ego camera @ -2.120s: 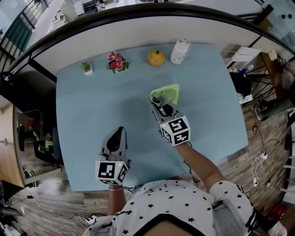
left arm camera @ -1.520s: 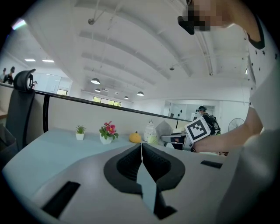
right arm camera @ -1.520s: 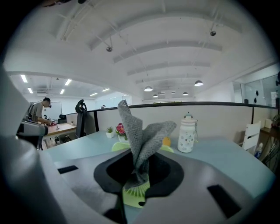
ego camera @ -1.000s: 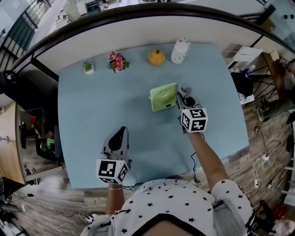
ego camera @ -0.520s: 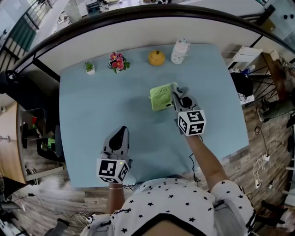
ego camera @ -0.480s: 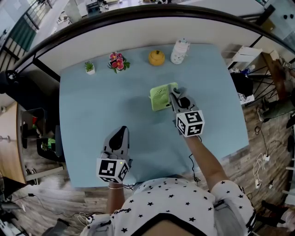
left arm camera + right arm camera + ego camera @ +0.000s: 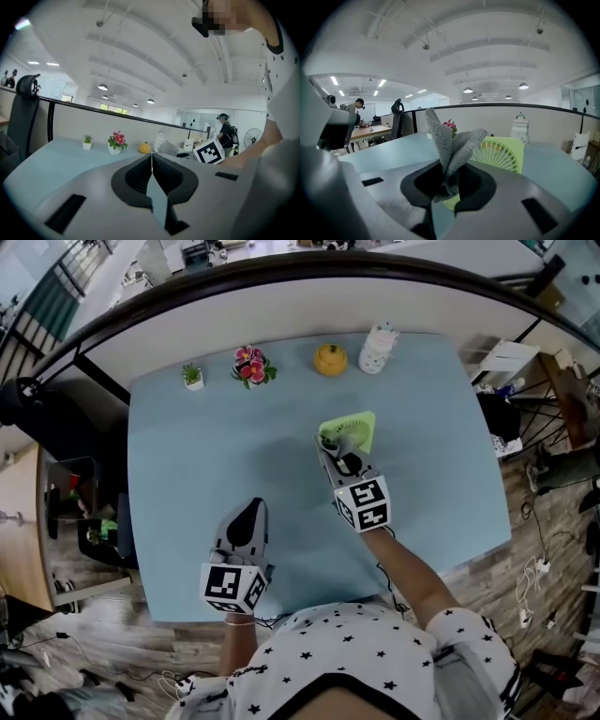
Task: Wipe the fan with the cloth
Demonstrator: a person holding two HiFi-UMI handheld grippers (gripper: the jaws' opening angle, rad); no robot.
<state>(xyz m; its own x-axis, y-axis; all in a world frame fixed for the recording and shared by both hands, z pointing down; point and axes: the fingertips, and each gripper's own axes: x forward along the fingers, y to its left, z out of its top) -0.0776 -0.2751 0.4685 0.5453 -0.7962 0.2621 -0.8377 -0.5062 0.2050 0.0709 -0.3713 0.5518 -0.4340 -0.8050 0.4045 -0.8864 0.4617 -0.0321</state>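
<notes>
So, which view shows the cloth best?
The right gripper view: the grey cloth stands up between the shut jaws, before the fan. In the head view the right gripper mostly hides it; the left gripper view misses it.

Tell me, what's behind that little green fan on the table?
Behind the fan, at the far edge of the table, stand a white jar and an orange ornament. In the right gripper view the grey cloth and the fan itself hide the ornament.

cloth (image 7: 450, 139) hides part of fan (image 7: 500, 153).
</notes>
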